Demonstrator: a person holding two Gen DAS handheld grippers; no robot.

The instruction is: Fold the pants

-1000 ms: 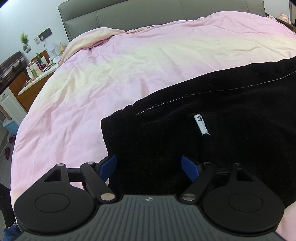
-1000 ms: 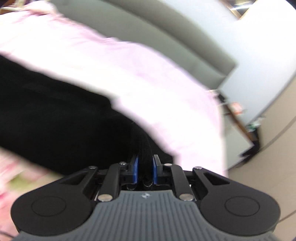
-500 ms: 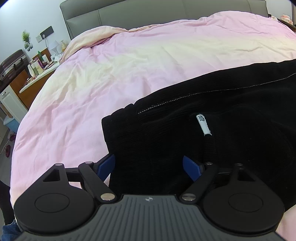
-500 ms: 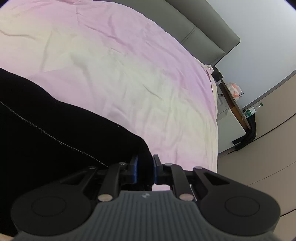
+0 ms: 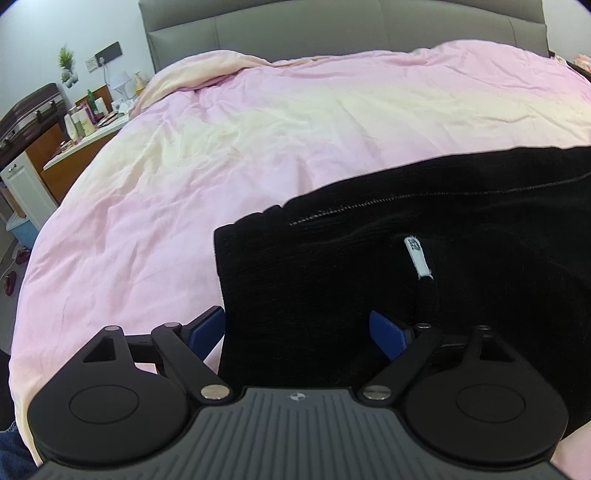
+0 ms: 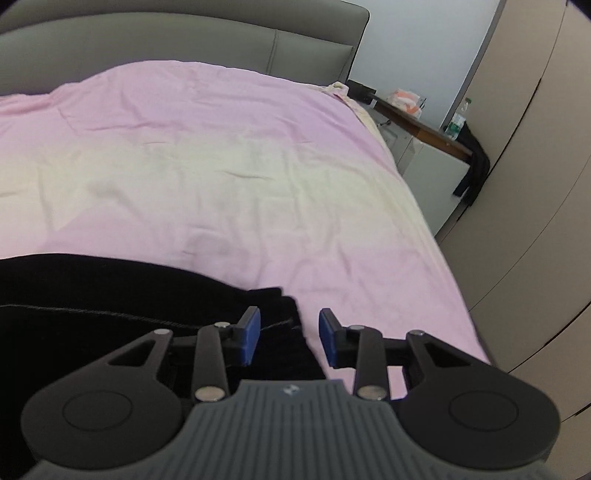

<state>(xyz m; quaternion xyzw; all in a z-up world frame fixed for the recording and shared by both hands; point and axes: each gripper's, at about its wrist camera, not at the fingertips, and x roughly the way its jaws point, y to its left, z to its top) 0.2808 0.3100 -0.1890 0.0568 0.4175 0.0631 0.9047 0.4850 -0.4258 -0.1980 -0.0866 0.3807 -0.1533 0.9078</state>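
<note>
Black pants (image 5: 424,266) lie folded on the pink bedspread (image 5: 258,140), with a pale seam line and a small white label (image 5: 416,254) showing. My left gripper (image 5: 297,334) hangs wide open over the pants' left end, its jaws still opening, and the blue pads do not press the cloth. In the right wrist view the pants (image 6: 122,306) fill the lower left, and their right end lies between the blue pads. My right gripper (image 6: 290,338) is open with its jaws opening, and the cloth rests loose on the bed.
A grey headboard (image 5: 332,33) runs along the far side of the bed. A cluttered side table (image 5: 85,122) and a blue bin (image 5: 22,230) stand to the left. On the right are a nightstand (image 6: 424,122) with a bottle and tall beige wardrobe doors (image 6: 535,184).
The right gripper let go of the pants' end, its jaws spreading, and its view rolled level as it swung right. The left gripper stayed put and opened slightly wider.
</note>
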